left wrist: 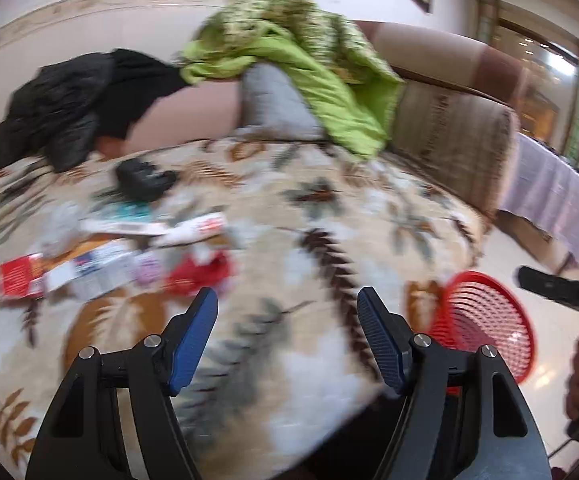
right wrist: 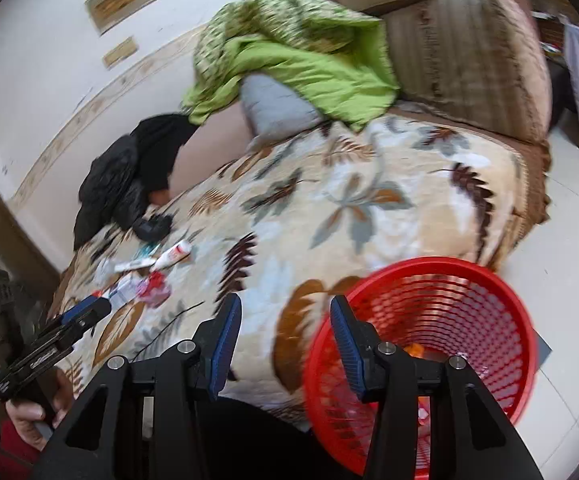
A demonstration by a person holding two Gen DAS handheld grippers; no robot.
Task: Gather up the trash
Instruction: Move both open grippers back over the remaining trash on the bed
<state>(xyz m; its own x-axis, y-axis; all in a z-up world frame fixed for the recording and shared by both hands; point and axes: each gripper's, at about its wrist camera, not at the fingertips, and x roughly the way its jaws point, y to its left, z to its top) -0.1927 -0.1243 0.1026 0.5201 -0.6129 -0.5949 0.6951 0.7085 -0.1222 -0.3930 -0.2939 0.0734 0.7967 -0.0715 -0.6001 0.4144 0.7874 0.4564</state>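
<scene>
Litter lies in a heap on the leaf-patterned blanket [left wrist: 309, 208]: a red and white box [left wrist: 21, 280], a white tube [left wrist: 193, 230], a crumpled red wrapper [left wrist: 201, 272] and several pale packets. In the right wrist view the same heap [right wrist: 145, 276] sits far left. A red mesh basket [right wrist: 429, 344] stands on the floor by the sofa's front edge, with scraps inside. My left gripper [left wrist: 287, 294] is open and empty above the blanket, right of the heap. My right gripper [right wrist: 285, 300] is open and empty, its right finger over the basket's [left wrist: 485, 328] rim.
A green quilt [left wrist: 301, 64], a grey pillow [left wrist: 277, 100] and a black jacket [left wrist: 61, 108] lie along the sofa back. A black pouch [left wrist: 145, 178] rests behind the litter. The sofa arm [right wrist: 469, 60] rises at the right. White tiled floor [right wrist: 569, 240] surrounds the basket.
</scene>
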